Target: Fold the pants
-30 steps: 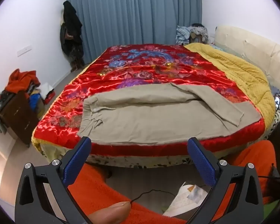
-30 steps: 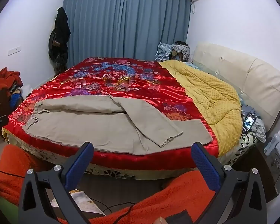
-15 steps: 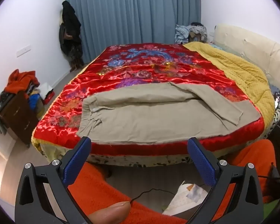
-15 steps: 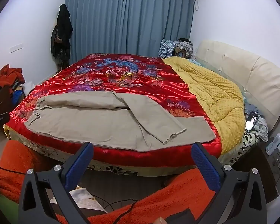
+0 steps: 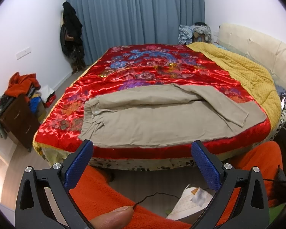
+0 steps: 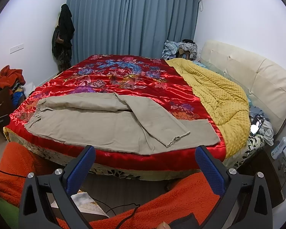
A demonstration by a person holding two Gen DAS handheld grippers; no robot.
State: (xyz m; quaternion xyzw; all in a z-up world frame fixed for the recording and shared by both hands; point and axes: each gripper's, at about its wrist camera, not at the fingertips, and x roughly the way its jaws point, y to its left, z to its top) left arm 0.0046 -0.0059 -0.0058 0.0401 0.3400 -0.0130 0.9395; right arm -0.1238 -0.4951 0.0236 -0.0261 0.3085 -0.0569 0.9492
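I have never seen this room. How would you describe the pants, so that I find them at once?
Look at the large bed covered by a shiny red floral quilt. On the near edge of the quilt lie the pants, spread flat, waistband to the left, with one leg folded slantwise across the other. They are plain beige, unlike the patterned red quilt under them and the bumpy yellow blanket on their right.

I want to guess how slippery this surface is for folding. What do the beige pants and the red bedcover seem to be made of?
The beige pants look like matte woven cotton or twill: no shine, soft creases, a frayed hem. The red bedcover looks like satin, probably silk or polyester: bright glossy highlights along its ripples and an embroidered or printed floral pattern. It is likely slick under the pants.
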